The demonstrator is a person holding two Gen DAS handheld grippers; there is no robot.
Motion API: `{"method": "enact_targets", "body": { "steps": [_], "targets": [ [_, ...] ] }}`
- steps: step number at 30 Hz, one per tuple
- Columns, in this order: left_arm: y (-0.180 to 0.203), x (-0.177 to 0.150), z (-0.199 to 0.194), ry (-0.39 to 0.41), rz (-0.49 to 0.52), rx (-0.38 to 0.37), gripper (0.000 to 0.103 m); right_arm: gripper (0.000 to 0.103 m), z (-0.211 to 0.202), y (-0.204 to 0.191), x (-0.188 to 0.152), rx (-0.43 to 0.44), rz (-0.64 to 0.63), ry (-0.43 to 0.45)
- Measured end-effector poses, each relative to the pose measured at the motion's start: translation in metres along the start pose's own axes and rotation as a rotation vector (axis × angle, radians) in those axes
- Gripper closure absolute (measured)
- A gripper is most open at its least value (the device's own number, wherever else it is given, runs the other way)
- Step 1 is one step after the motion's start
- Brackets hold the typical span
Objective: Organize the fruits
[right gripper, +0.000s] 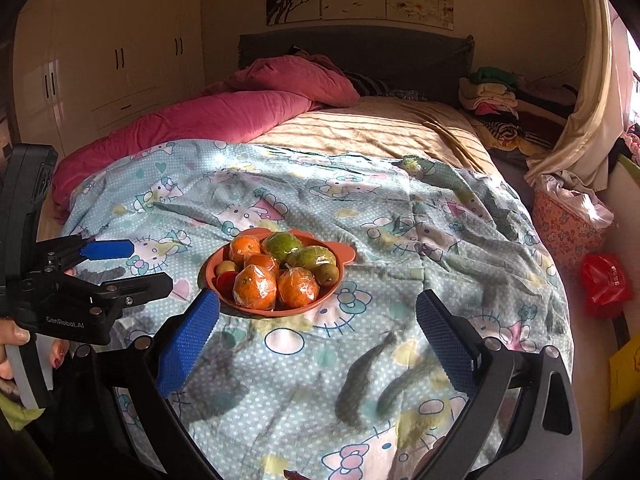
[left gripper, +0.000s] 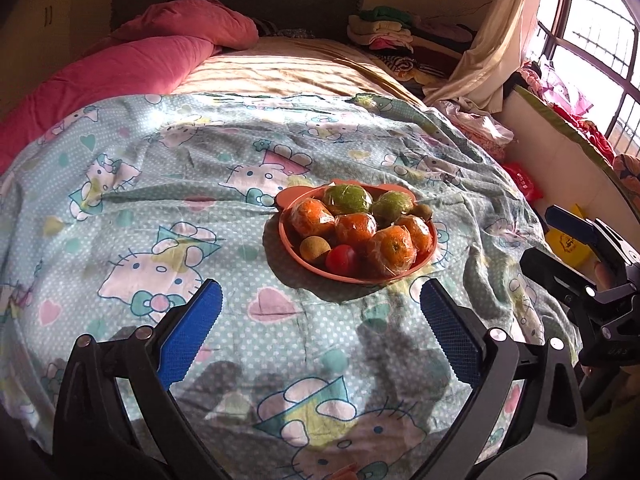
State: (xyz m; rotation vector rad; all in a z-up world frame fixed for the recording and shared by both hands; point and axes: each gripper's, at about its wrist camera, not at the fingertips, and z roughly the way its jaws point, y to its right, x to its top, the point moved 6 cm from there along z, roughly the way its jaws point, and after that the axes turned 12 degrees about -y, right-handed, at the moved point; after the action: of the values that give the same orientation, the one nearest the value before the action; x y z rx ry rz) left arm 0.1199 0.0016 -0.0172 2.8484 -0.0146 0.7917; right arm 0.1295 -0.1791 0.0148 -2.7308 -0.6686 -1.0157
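Observation:
An orange bear-eared bowl [left gripper: 296, 258] [right gripper: 212, 272] sits on the cartoon-print bedsheet [left gripper: 160, 184]. It holds several plastic-wrapped oranges [left gripper: 390, 250] [right gripper: 256, 286], two wrapped green fruits [left gripper: 347, 198] [right gripper: 282, 245], a red tomato [left gripper: 341, 259], a brown kiwi [left gripper: 315, 249] and another kiwi [right gripper: 327, 274]. My left gripper [left gripper: 320, 300] is open and empty, just short of the bowl. My right gripper [right gripper: 318, 312] is open and empty, with the bowl just beyond its left finger. Each gripper shows at the edge of the other view.
A pink duvet [right gripper: 192, 120] lies at the bed's far left. Folded clothes [right gripper: 492, 96] pile up at the far right near a curtain [right gripper: 580, 120]. A red bag [right gripper: 604, 284] and a floral basket [right gripper: 568, 232] stand on the floor right of the bed.

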Motion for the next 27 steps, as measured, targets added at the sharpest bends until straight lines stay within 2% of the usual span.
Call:
{"method": "enact_targets", "body": {
  "steps": [6, 27],
  "targets": [
    [-0.01, -0.014, -0.007, 0.007, -0.031, 0.003, 0.01, 0.005, -0.003, -0.007, -0.017, -0.062, -0.016, 0.001],
    [-0.004, -0.05, -0.013, 0.019, -0.045, 0.005, 0.01, 0.004, -0.006, -0.012, -0.057, -0.048, 0.066, -0.024]
  ]
}}
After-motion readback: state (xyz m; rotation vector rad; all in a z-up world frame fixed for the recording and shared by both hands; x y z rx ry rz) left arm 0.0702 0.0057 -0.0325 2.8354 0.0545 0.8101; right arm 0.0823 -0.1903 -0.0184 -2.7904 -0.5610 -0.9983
